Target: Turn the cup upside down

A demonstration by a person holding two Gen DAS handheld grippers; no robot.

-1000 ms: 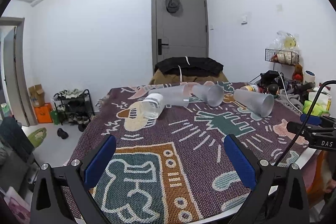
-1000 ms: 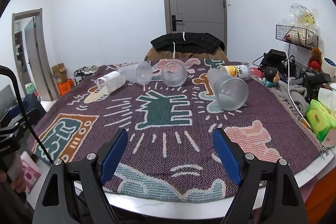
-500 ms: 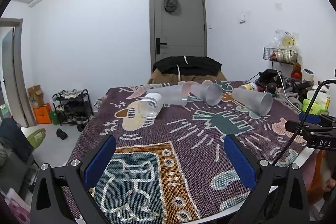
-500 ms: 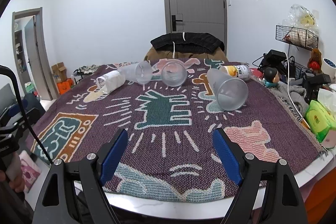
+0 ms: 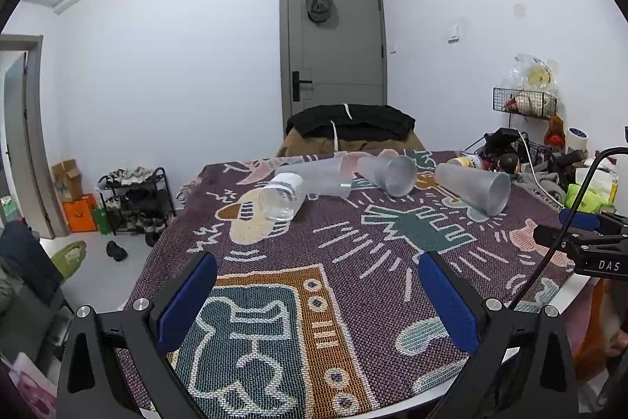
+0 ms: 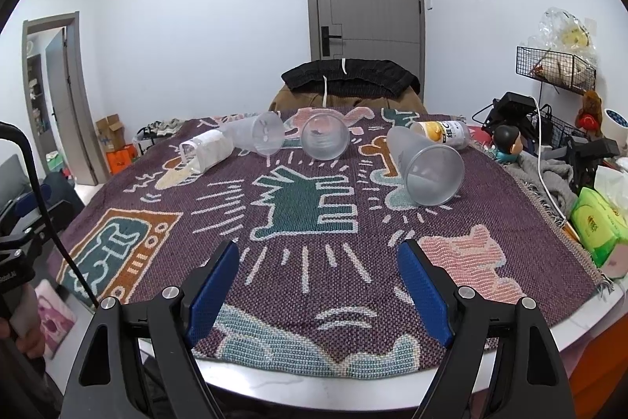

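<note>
Three frosted plastic cups lie on their sides on the patterned cloth at the far half of the table: a right cup (image 6: pixel 426 167) (image 5: pixel 475 185), a middle cup (image 6: pixel 325 142) (image 5: pixel 390 173) and a left cup (image 6: pixel 257 134) (image 5: pixel 314 175). A clear jar with a white label (image 6: pixel 206 154) (image 5: pixel 283 195) lies tipped next to the left cup. My left gripper (image 5: pixel 318 297) is open and empty over the near left of the cloth. My right gripper (image 6: pixel 320 281) is open and empty near the front edge, well short of the cups.
A yellow-labelled bottle (image 6: pixel 441 134) lies behind the right cup. Clutter sits at the table's right edge: a green tissue pack (image 6: pixel 598 222), a grey cloth, cables and a small figurine (image 6: pixel 506 142). A chair with a black garment (image 6: pixel 349 77) stands behind the table.
The left wrist view has tilted slightly upward, so the cups sit a little lower in it. The right gripper has barely moved. Both stay open.
</note>
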